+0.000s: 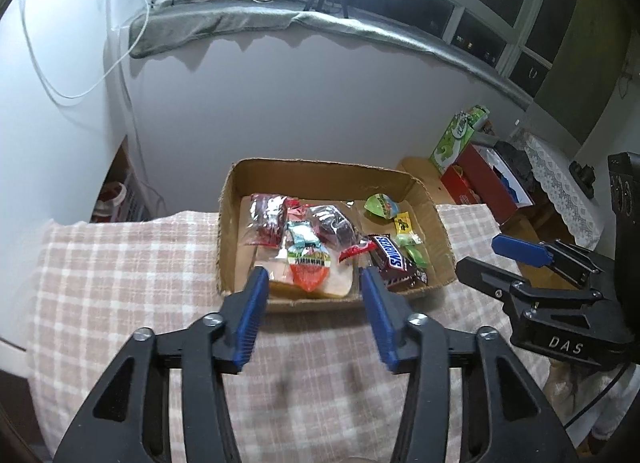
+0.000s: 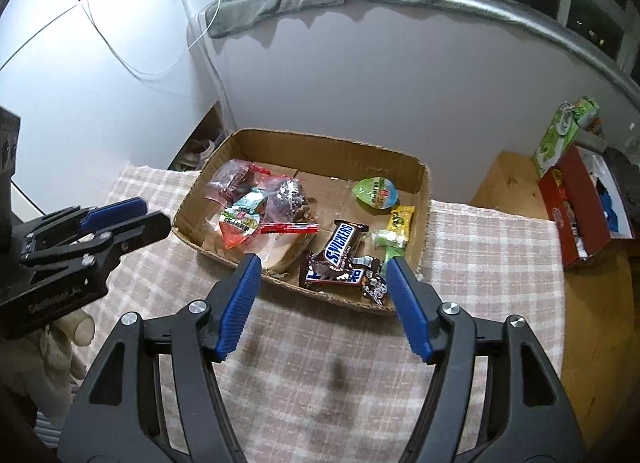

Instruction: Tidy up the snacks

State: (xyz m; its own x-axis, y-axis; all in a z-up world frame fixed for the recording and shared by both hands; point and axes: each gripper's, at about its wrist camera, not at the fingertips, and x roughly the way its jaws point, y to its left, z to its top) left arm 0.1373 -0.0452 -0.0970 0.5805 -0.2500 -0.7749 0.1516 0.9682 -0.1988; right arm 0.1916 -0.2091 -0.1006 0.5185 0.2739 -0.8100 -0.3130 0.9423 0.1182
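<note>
A shallow cardboard box (image 1: 320, 171) (image 2: 420, 183) sits on a pink checked tablecloth (image 1: 120, 263) (image 2: 480, 247). It holds several snacks: a Snickers bar (image 1: 390, 251) (image 2: 342, 243), red clear bags (image 1: 266, 219) (image 2: 234, 179), a green jelly cup (image 1: 382, 205) (image 2: 376, 191), a yellow candy (image 1: 403, 223) (image 2: 400, 219) and a flat yellow pack (image 1: 336, 283). My left gripper (image 1: 314, 275) is open and empty just before the box's near wall; it shows in the right wrist view (image 2: 148, 213). My right gripper (image 2: 324, 263) is open and empty over the near right corner; it shows in the left wrist view (image 1: 478, 253).
A wooden side table (image 2: 516, 179) to the right carries a red box (image 1: 484, 183) (image 2: 576, 207) and a green tissue box (image 1: 458, 139) (image 2: 560, 135). A white wall with a grey-covered sill (image 1: 280, 19) stands behind. A basket (image 1: 116, 199) sits low at left.
</note>
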